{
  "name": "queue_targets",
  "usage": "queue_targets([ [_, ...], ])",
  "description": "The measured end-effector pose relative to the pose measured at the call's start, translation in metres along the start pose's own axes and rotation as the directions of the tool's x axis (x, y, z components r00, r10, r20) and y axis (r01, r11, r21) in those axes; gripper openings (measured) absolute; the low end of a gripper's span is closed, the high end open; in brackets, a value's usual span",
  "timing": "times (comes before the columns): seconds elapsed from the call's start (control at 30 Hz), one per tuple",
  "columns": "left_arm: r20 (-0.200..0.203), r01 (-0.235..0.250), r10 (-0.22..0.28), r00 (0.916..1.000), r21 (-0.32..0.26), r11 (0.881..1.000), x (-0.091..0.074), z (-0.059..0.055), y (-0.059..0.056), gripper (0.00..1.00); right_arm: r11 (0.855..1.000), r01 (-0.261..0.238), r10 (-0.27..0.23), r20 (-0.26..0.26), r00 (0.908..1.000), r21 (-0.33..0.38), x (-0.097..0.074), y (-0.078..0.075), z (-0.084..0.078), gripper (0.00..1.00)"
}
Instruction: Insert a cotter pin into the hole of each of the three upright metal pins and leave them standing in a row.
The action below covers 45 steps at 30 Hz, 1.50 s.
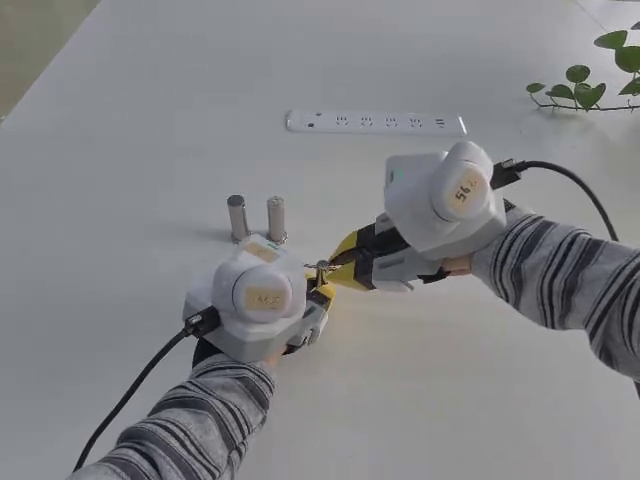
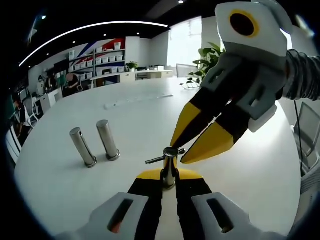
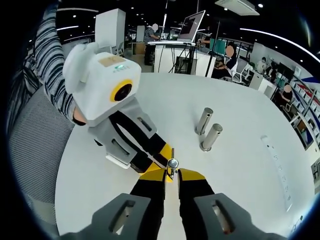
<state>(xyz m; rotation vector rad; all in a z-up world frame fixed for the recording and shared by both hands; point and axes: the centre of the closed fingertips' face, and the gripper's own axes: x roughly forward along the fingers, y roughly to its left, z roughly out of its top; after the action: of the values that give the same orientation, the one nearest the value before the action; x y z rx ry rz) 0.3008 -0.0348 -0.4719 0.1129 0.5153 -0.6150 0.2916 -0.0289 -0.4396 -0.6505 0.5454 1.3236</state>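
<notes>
While the left tool point(image 2: 169, 176) clamps the third metal pin point(image 2: 170, 165) upright, the right tool point(image 2: 178, 153) feeds the cotter pin point(image 2: 156, 160).

Left jaws are closed on the pin's lower shank, near the two standing pins point(image 2: 108, 140) on the surface point(image 2: 240, 190). Right jaws are almost together, apparently pinching the cotter pin's head; contact is too small to confirm. Its tip projects beyond the hole. Push level along the hole axis without tilting the shank, and release only once seated.
</notes>
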Motion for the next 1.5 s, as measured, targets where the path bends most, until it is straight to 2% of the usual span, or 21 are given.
queue_targets([
  [0.27,0.001,-0.009,0.009,1.0,-0.004,1.0,0.0,0.0,0.0,0.05,1.0,0.013,-0.013,-0.016,0.9998,0.005,-0.008,0.0,-0.004,0.01],
  [0.8,0.002,-0.022,0.022,0.9998,-0.015,1.0,0.0,0.0,0.0,0.05,0.999,0.025,-0.024,-0.018,0.9995,0.027,-0.004,-0.002,-0.005,0.0],
  [0.9,0.001,-0.023,0.024,0.9997,-0.02,1.0,0.001,0.0,0.0,0.05,0.998,0.032,-0.031,-0.016,0.9994,0.052,-0.005,-0.003,-0.006,0.0],
  [1.0,-0.001,-0.023,0.023,0.9997,-0.02,1.0,0.001,0.0,0.0,0.05,0.99,0.043,-0.045,0.017,0.9988,0.138,-0.008,-0.005,-0.006,0.05],
  [1.17,0.004,-0.027,0.027,0.9996,-0.023,0.999,0.0,0.0,0.001,0.05,0.972,0.084,-0.093,0.03,0.9953,0.219,-0.017,-0.011,-0.013,0.14],
  [1.3,0.004,-0.03,0.03,0.9995,-0.014,0.999,0.001,0.0,0.002,0.05,0.953,0.12,-0.134,0.032,0.9905,0.278,-0.024,-0.017,-0.023,0.19],
  [1.5,0.013,-0.025,0.025,0.9996,0.005,1.0,0.0,0.003,0.004,0.05,0.931,0.156,-0.176,0.033,0.9838,0.331,-0.034,-0.018,-0.03,0.23],
])
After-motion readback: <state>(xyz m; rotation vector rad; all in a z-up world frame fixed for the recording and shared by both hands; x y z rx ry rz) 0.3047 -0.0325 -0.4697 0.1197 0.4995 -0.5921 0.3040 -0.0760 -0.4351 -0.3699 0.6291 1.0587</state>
